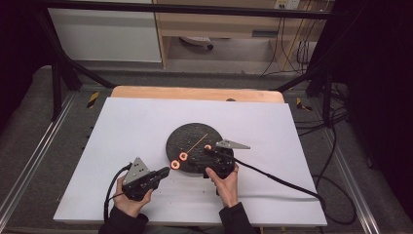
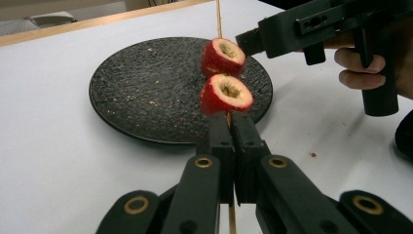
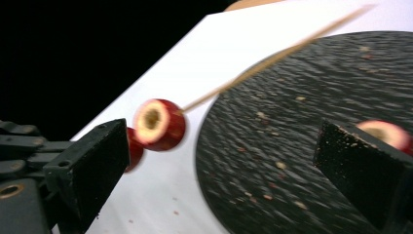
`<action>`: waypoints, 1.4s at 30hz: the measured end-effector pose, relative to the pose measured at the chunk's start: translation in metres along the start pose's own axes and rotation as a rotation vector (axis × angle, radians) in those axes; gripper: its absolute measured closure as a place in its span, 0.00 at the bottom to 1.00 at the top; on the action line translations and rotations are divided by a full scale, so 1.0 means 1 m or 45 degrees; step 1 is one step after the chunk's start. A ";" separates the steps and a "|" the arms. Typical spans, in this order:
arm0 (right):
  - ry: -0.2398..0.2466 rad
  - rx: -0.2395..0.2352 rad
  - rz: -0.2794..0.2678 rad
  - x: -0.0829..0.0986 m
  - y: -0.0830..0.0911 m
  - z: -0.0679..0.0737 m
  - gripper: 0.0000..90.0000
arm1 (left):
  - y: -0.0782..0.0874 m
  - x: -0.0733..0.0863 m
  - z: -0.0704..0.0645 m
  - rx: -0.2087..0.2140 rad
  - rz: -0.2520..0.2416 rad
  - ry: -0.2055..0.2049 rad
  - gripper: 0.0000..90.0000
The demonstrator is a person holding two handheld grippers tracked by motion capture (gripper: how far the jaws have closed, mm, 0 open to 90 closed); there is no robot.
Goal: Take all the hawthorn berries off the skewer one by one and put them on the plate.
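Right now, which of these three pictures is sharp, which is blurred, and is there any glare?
Left gripper view: sharp on the two fruit pieces threaded on the skewer, with soft light and no glare. Right gripper view: smeared by motion blur across the plate and skewer, with a black, unlit corner. High view: evenly lit on the white table, dark at both sides, slightly soft.

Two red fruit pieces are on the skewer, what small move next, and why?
Probably close the open right gripper on the loose red hollowed fruit piece on the round black plate. The left gripper is already clamped on the thin wooden skewer, whose long tip is bare.
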State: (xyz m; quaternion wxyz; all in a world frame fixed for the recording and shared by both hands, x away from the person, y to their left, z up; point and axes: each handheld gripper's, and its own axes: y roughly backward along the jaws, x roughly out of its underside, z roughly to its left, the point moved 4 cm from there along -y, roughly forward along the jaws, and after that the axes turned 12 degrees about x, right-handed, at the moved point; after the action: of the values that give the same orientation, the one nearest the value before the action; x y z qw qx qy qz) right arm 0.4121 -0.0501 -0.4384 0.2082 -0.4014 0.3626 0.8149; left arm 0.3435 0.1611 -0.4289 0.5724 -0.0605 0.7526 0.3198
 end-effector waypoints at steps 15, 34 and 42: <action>-0.039 -0.074 -0.002 -0.001 -0.009 0.010 0.34 | -0.003 -0.001 -0.005 0.014 0.000 -0.017 0.98; -0.082 -0.168 0.018 0.001 -0.008 0.014 0.64 | -0.004 -0.002 -0.008 0.014 -0.003 -0.030 0.98; -0.089 -0.184 0.009 -0.003 -0.007 0.013 0.66 | -0.003 -0.003 -0.009 0.014 -0.015 -0.036 0.98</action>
State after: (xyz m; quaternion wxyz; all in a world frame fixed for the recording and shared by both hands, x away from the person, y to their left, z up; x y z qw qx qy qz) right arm 0.4116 -0.0359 -0.4330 0.1883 -0.3853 0.2967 0.8533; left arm 0.3382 0.1528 -0.4265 0.5851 -0.0572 0.7458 0.3133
